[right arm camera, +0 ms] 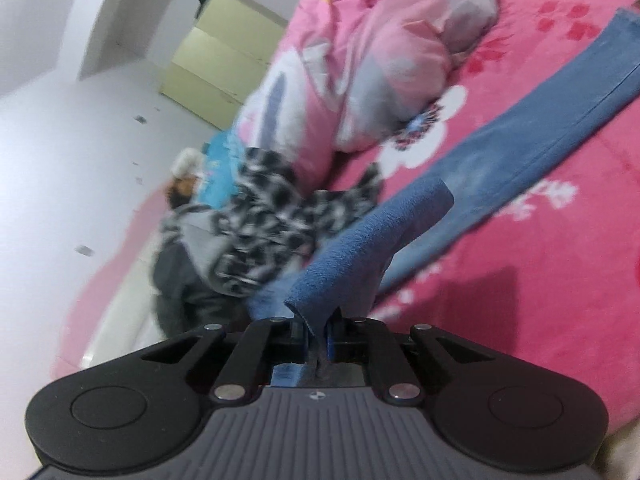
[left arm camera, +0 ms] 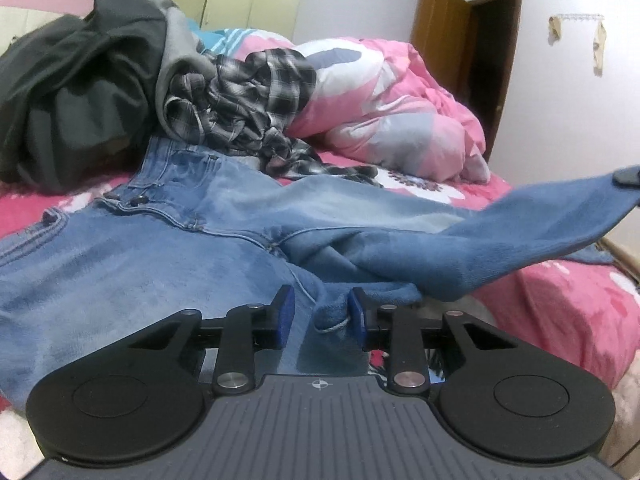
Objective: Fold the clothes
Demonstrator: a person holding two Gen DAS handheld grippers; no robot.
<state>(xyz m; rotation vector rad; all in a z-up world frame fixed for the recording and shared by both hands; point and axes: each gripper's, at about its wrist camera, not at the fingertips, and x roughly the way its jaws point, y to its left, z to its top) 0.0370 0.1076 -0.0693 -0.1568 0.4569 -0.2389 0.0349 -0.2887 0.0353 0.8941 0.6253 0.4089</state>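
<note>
Blue jeans (left arm camera: 168,248) spread across the pink bed (left arm camera: 560,300), waistband toward the pile of dark and plaid clothes (left arm camera: 240,104) at the back, legs running off to the right in the left wrist view. Left tool (left arm camera: 321,314) low over the near edge of the jeans, jaws partly apart with a bunched fold and a loose thread between them; blue pads not clearly pressing on the cloth, so not yet a grip. Right tool (right arm camera: 316,334) clamped on a hem of the jeans, the denim rising out of the closed jaws as a lifted flap; in the left view, that same leg end held up off the bed at far right. Other leg flat on the bed, long axis slanting away to the upper right in the right wrist view. Likely next: carrying the lifted leg across onto its twin, long axis to long axis, with the right hand nearer the leg ends and the left nearer the seat.
</note>
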